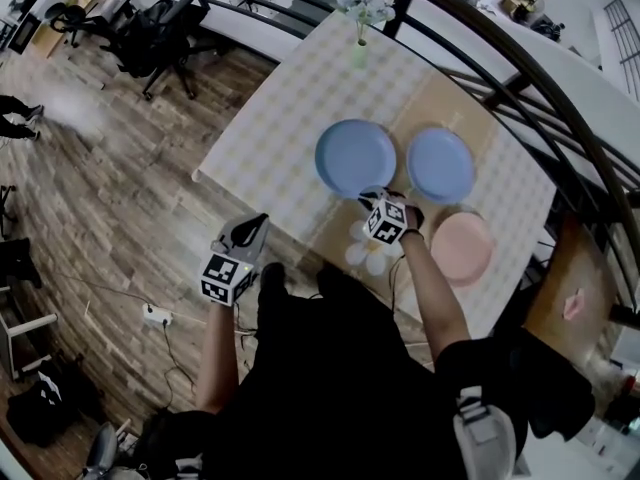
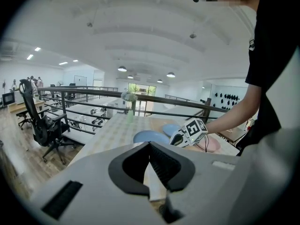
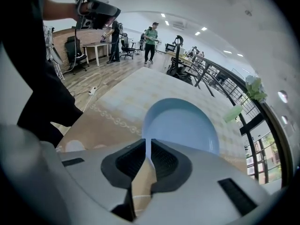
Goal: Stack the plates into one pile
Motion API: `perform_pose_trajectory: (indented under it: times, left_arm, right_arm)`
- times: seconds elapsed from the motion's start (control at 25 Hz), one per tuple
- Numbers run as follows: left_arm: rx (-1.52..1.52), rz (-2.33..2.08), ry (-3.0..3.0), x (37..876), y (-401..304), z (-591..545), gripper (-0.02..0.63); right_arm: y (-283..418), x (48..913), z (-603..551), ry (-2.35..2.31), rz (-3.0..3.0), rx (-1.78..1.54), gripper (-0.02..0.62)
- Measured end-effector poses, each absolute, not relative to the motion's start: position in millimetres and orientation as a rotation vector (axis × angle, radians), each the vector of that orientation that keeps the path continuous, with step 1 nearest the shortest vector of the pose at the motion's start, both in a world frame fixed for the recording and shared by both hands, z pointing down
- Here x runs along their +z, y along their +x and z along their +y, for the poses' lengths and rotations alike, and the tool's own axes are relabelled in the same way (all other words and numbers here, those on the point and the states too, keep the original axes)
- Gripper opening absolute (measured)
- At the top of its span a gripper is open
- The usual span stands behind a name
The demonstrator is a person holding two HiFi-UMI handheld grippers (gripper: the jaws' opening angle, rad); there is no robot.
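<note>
Right gripper (image 3: 146,143) poised at a plate rim
Three round plates lie unstacked on the checked-cloth counter (image 1: 262,118): left blue plate (image 1: 355,158), second blue plate (image 1: 440,165), pink plate (image 1: 463,248). Its jaws are barely parted and empty at the left blue plate's near rim; I'd open wider, then bite squarely. Left gripper (image 2: 150,146) closed, empty. No readable writing.

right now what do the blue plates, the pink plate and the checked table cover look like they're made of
The left blue plate and right blue plate: likely plastic or melamine, possibly glazed ceramic; even colour, thin rim, only a soft sheen. The pink plate: same look, same guess. The table cover: probably cloth or vinyl; printed pale check, lying flat.
</note>
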State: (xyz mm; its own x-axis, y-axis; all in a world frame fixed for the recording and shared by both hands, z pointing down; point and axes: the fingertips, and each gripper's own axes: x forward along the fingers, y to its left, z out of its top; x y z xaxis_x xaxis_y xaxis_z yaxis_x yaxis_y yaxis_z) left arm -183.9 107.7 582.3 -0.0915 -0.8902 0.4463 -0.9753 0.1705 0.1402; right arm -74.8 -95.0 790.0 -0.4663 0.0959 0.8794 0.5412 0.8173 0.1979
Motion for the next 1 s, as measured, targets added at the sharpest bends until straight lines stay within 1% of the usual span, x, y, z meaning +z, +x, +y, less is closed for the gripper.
perform_pose_trajectory:
  times: [0.12,0.36,0.48,0.68,1.0]
  left_arm:
    - [0.261,-2.032,1.74,584,-184,109,0.002]
    - [0.251,-2.041,1.707,586,-183,110,0.002]
    - [0.25,-2.044,1.697,587,-183,112,0.002]
    - [0.246,-2.046,1.683,589,-181,116,0.002]
    - [0.236,-2.044,1.653,595,-173,126,0.002]
  right_arm:
    - [-75,794,-94,-0.491,-2.004,-0.569,0.044]
    - [-75,805,-91,-0.528,-1.97,-0.584,0.115]
    - [-76,813,-90,-0.541,-1.958,-0.617,0.135]
    - [-77,823,-93,-0.536,-1.932,-0.625,0.135]
    - [-82,840,-95,-0.533,-1.883,-0.712,0.104]
